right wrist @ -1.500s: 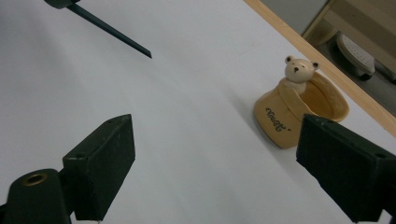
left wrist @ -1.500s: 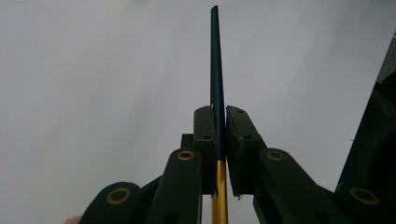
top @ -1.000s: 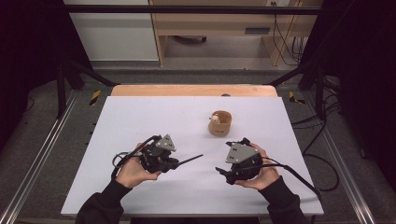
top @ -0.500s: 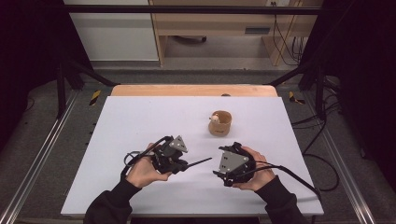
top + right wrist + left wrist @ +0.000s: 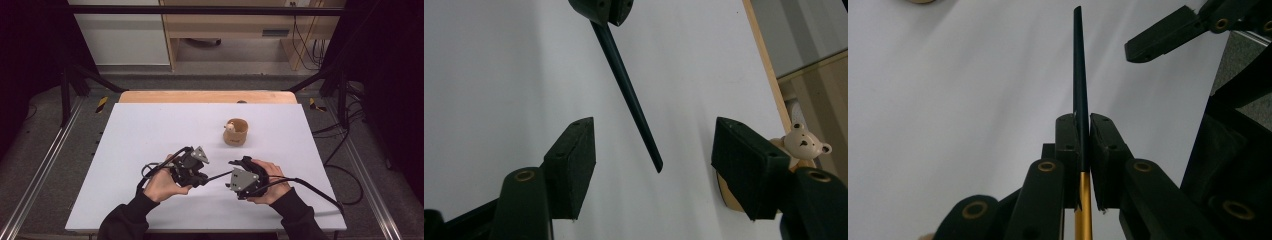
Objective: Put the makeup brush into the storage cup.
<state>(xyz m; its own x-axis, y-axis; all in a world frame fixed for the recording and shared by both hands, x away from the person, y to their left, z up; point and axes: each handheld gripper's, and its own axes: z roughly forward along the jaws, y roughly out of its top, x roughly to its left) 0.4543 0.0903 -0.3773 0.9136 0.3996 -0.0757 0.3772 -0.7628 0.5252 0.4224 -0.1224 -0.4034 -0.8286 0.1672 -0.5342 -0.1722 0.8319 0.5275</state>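
My left gripper (image 5: 202, 178) is shut on a thin black rod (image 5: 219, 176) with a gold lower section, which points right toward my right gripper (image 5: 229, 180). In the left gripper view the pads (image 5: 1083, 131) clamp the rod (image 5: 1078, 65), and one jaw of the right gripper (image 5: 1168, 35) shows at the upper right. My right gripper (image 5: 654, 132) is open and its jaws have just been closing. The rod's tip (image 5: 639, 125) hangs between them and touches neither pad.
A small wooden cup (image 5: 235, 132) with a cream bear figure (image 5: 803, 141) stands on the white table (image 5: 150, 130), beyond my right hand. A wooden strip (image 5: 200, 96) runs along the table's far edge. Cables trail from both grippers.
My left hand has carried the rod to the right, toward the right gripper. The right gripper has turned to face it and its jaws stand narrower around the rod's tip.
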